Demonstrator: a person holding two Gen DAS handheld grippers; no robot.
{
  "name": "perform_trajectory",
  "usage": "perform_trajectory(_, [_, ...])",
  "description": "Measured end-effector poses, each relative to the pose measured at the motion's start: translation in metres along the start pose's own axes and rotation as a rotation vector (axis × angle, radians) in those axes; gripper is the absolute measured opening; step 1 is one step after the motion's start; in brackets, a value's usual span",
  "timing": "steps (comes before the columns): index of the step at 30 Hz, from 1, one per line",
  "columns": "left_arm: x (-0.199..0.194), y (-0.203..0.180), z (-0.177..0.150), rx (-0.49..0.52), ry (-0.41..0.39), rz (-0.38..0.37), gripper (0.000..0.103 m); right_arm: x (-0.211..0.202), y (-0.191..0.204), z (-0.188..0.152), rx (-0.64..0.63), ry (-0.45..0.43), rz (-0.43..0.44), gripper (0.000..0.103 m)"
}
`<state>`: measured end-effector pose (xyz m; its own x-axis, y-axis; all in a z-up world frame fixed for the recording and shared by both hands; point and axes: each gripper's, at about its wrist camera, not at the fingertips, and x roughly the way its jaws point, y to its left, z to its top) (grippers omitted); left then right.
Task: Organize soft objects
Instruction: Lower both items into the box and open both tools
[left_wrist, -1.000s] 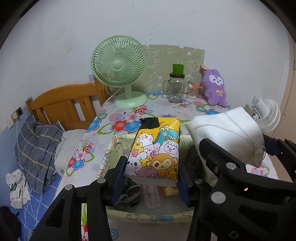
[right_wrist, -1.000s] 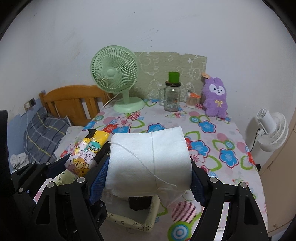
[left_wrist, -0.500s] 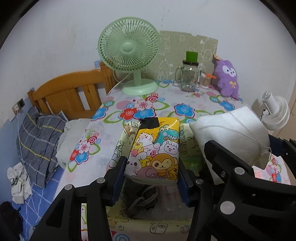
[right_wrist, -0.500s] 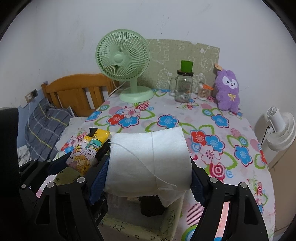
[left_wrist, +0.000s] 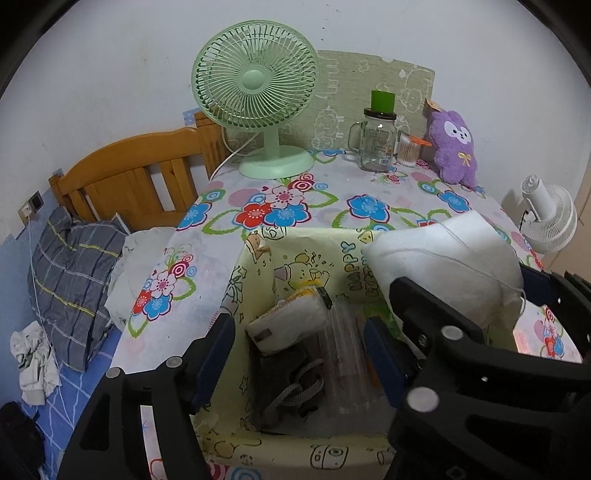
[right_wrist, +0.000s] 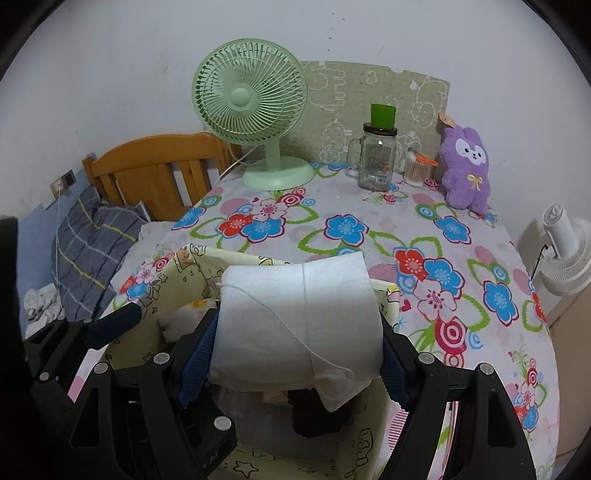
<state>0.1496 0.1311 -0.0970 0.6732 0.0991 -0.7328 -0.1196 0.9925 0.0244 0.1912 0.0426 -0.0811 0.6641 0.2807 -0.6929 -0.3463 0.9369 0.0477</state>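
A pale yellow cartoon-print fabric bin (left_wrist: 258, 258) stands at the near edge of the flowered table. My left gripper (left_wrist: 297, 332) hovers over it, its jaws opening and touching nothing. Below them, inside the bin, the cartoon tissue pack (left_wrist: 291, 321) lies on its side on dark items and clear plastic. My right gripper (right_wrist: 297, 343) is shut on a white soft bundle (right_wrist: 299, 321) tied with string, held over the bin's (right_wrist: 184, 273) right half. In the left wrist view that bundle (left_wrist: 443, 266) hangs just right of the bin. A purple plush (left_wrist: 454, 147) sits at the table's far right.
At the back of the table stand a green desk fan (left_wrist: 258, 92), a glass jar mug (left_wrist: 376, 144) with a green cap and a small cotton-swab jar (left_wrist: 408, 151). A wooden headboard (left_wrist: 129, 177) and plaid pillow (left_wrist: 70, 280) lie left; a white fan (left_wrist: 550, 221) stands right.
The cartoon pack has left the left gripper's jaws and dropped into the bin as they spread. Both grippers have sunk closer to the bin; the right keeps its bundle.
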Motion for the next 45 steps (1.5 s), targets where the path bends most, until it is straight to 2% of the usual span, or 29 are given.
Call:
perform_trajectory(8, [-0.009,0.003,-0.008,0.016,0.007,-0.015,0.075,-0.004,0.01,-0.005,-0.033,-0.025,0.003,0.081])
perform_trajectory(10, [-0.012,0.006,-0.01,0.012,0.01,-0.038,0.077,-0.006,0.014,-0.006,-0.046,-0.034,0.016,0.083])
perform_trajectory(15, [-0.018,0.006,-0.016,0.019,0.009,-0.049,0.083,-0.008,0.019,-0.009,-0.057,-0.043,0.017,0.095])
perform_trajectory(20, [-0.025,0.005,-0.02,0.028,0.0,-0.041,0.086,-0.013,0.024,-0.013,-0.072,-0.062,0.008,0.098])
perform_trajectory(21, [-0.026,0.005,-0.02,0.026,-0.004,-0.037,0.09,-0.015,0.025,-0.013,-0.075,-0.067,0.006,0.098])
perform_trajectory(22, [-0.027,0.006,-0.02,0.017,-0.007,-0.014,0.098,-0.017,0.026,-0.013,-0.079,-0.072,0.004,0.098])
perform_trajectory(24, [-0.029,0.009,-0.021,0.003,-0.018,0.013,0.102,-0.02,0.026,-0.013,-0.088,-0.083,0.001,0.099])
perform_trajectory(30, [-0.037,0.01,-0.02,-0.005,-0.04,0.018,0.102,-0.029,0.024,-0.013,-0.07,-0.095,0.03,0.1])
perform_trajectory(45, [-0.05,-0.011,-0.017,0.014,-0.065,-0.011,0.102,-0.051,0.003,-0.016,-0.045,-0.102,-0.01,0.1])
